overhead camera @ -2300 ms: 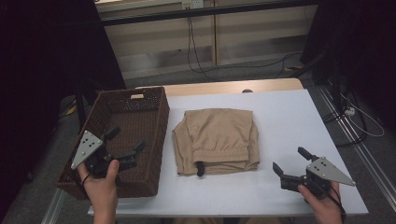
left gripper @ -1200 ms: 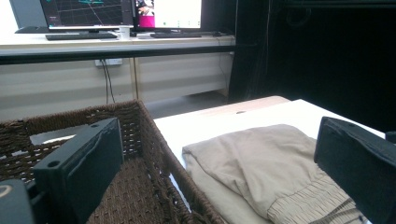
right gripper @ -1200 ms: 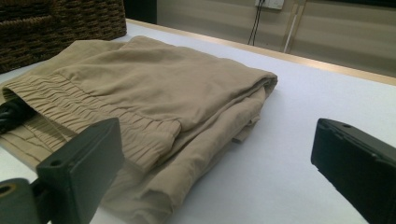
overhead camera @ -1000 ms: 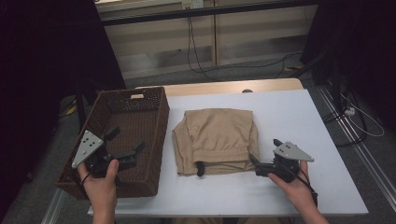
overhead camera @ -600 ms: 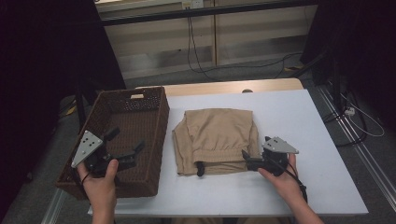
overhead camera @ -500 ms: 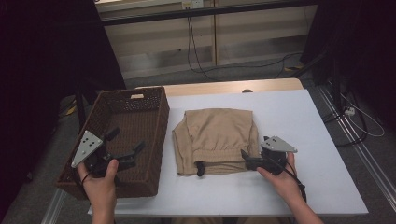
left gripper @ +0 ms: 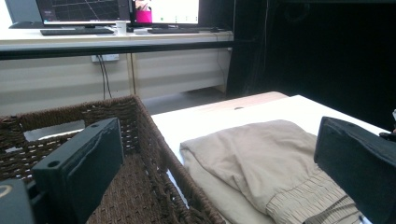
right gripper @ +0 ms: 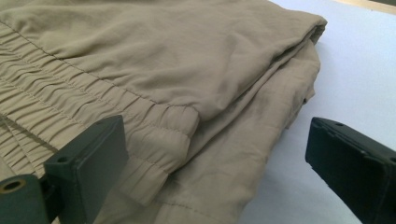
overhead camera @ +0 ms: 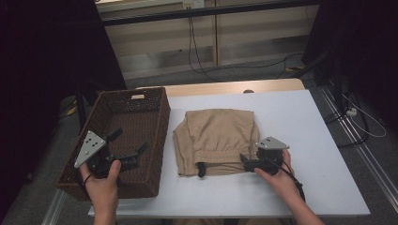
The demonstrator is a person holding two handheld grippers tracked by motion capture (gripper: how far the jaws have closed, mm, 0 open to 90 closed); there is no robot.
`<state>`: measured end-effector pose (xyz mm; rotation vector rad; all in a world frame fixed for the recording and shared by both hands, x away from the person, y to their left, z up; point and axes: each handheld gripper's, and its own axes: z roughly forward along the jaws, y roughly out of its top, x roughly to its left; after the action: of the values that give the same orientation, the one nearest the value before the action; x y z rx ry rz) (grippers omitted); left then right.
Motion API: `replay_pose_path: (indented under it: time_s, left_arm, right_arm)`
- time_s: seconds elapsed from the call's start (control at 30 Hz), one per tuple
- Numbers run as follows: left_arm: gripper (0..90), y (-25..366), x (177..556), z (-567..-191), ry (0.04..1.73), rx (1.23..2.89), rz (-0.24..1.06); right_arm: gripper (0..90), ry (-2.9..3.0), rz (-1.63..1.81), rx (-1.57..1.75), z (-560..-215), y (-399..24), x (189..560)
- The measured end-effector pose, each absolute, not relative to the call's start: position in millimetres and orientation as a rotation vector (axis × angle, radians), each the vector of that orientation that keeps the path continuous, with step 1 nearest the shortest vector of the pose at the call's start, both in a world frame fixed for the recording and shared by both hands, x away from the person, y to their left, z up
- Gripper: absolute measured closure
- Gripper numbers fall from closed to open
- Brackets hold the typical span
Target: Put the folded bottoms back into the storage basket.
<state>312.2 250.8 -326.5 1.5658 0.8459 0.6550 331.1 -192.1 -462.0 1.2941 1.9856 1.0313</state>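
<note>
Since the earlier frame, right claw [overhead camera: 245, 161] had moved in from the worktop's [overhead camera: 324, 140] right edge to the folded trousers' [overhead camera: 216, 138] near right corner, jaws apart, straddling the waistband edge. Trousers lay mid-worktop, just right of the wicker basket [overhead camera: 155, 117]. Left claw [overhead camera: 127, 142] hovered over the basket, jaws apart, holding nothing.

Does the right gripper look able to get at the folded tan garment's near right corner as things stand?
Probably yes. The right gripper is open at the folded tan garment, one jaw over the elastic waistband, the other over bare table. Nothing lies between.
</note>
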Motion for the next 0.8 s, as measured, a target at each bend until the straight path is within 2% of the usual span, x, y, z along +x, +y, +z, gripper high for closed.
replay_pose_path:
  time_s: [0.57, 0.73, 0.8]
  left_arm:
    - [1.6, 251.2, 311.8, -325.8, 0.846, 1.575, 0.659]
    - [1.6, 249.9, 311.6, -325.6, 0.845, 1.578, 0.66]
    - [1.6, 249.7, 311.6, -325.9, 0.844, 1.584, 0.66]
  right_arm:
    - [4.7, 2.135, 1.026, 1.475, -466.9, -190.5, 335.2]
    - [8.9, 2.142, 1.021, 1.449, -466.3, -187.6, 333.4]
    - [13.7, 2.15, 1.033, 1.433, -466.0, -187.8, 332.8]
